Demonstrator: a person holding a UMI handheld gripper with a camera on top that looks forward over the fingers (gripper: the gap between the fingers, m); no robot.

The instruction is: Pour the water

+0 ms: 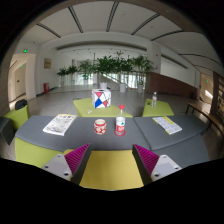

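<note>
Gripper (112, 160) is held wide open above the table (40, 132), nothing caught between its pink pads (76, 156). Straight ahead at 12 o'clock, beyond the fingers, a red-lidded bottle (120, 123) is seen standing upright, a cup (100, 126) just beside it at 9 o'clock. Papers (59, 123) are spotted at 10 o'clock, more papers (166, 125) at 2 o'clock.

Words on the cup (100, 126) too small to read, bottle (120, 123) label too, papers (60, 123) unreadable, far bottle (154, 99) tiny and blurry
</note>
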